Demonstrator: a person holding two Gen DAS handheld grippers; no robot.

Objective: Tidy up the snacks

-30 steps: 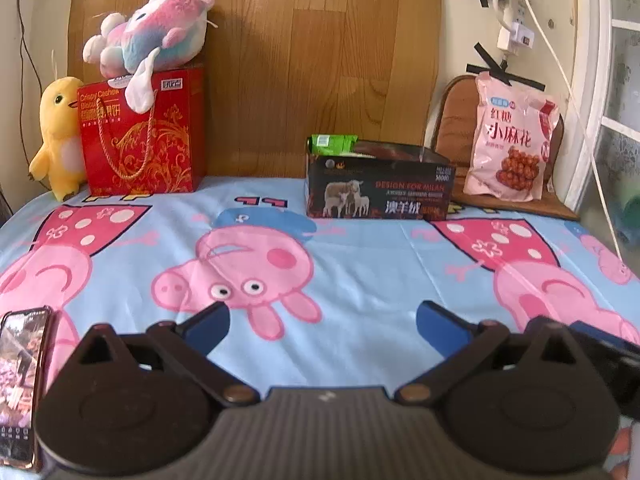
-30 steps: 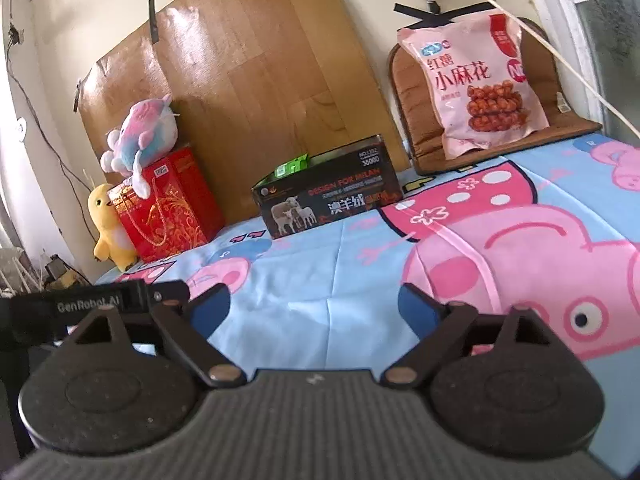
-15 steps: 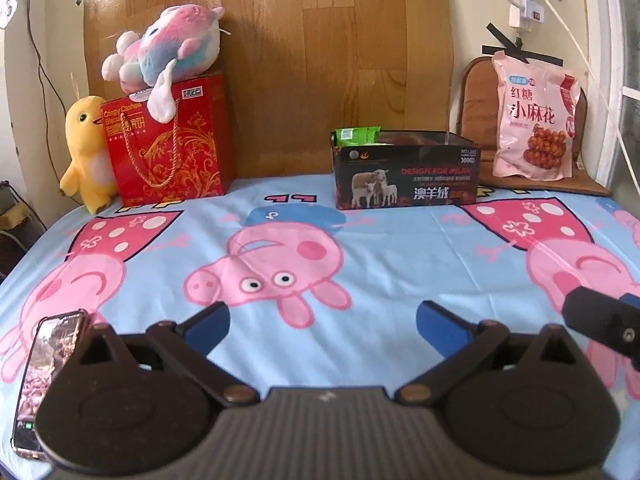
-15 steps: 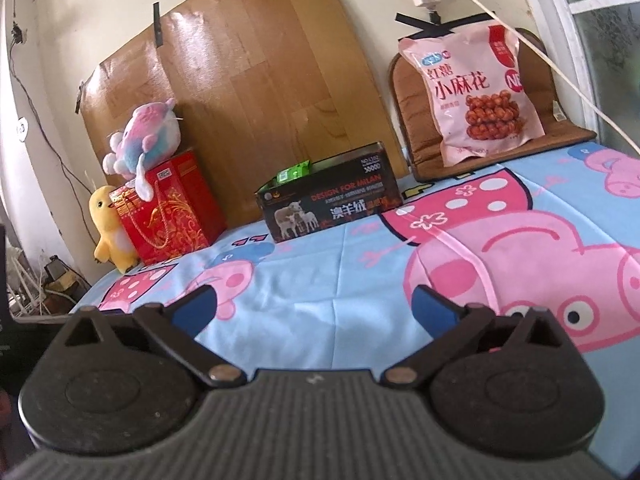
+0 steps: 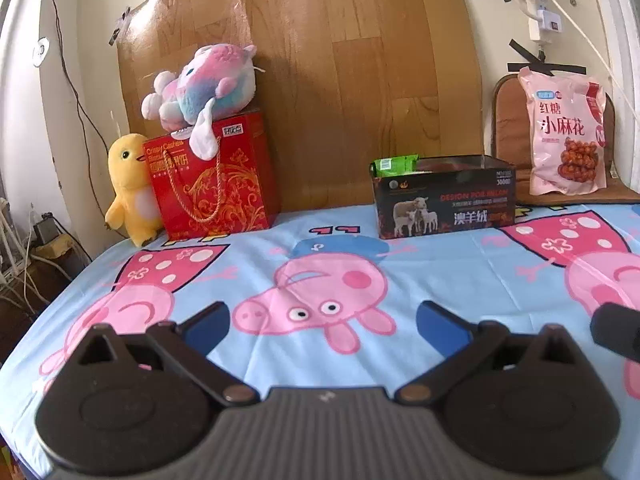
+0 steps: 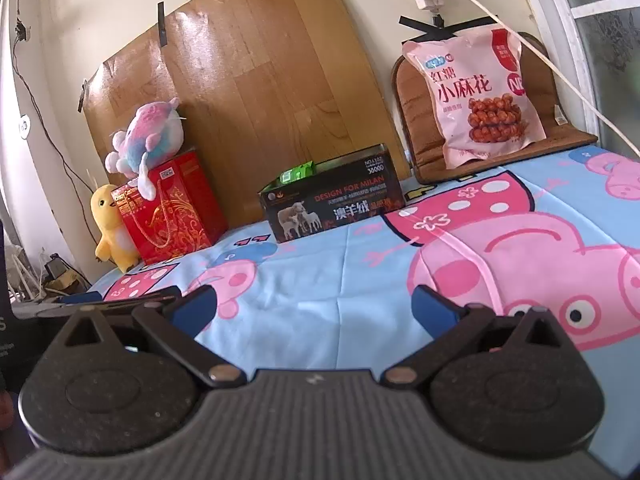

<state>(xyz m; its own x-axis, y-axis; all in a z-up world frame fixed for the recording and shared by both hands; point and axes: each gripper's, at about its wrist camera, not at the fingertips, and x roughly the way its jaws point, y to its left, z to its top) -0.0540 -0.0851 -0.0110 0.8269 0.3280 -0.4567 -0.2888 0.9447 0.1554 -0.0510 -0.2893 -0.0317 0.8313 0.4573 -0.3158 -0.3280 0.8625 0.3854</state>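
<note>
A black open box (image 5: 444, 204) (image 6: 334, 208) printed with sheep stands at the back of the bed, a green snack packet (image 5: 394, 165) (image 6: 298, 172) sticking out of its left end. A large pink snack bag (image 5: 564, 132) (image 6: 478, 92) leans upright on a brown cushion at the back right. My left gripper (image 5: 322, 322) hovers low over the cartoon-pig sheet, open and empty. My right gripper (image 6: 314, 304) is open wide and empty too, well short of the box.
A red gift bag (image 5: 208, 178) (image 6: 168, 216) with a pastel plush on top and a yellow duck plush (image 5: 130, 192) stand at the back left. The brown cushion (image 6: 416, 120) leans on the wall. A white cable (image 6: 532, 48) hangs at the right. The bed's left edge drops to floor clutter.
The left wrist view has tilted upward, so the phone at the lower left has dropped out of sight. The right gripper's jaws spread slightly wider, and the other gripper left its left foreground.
</note>
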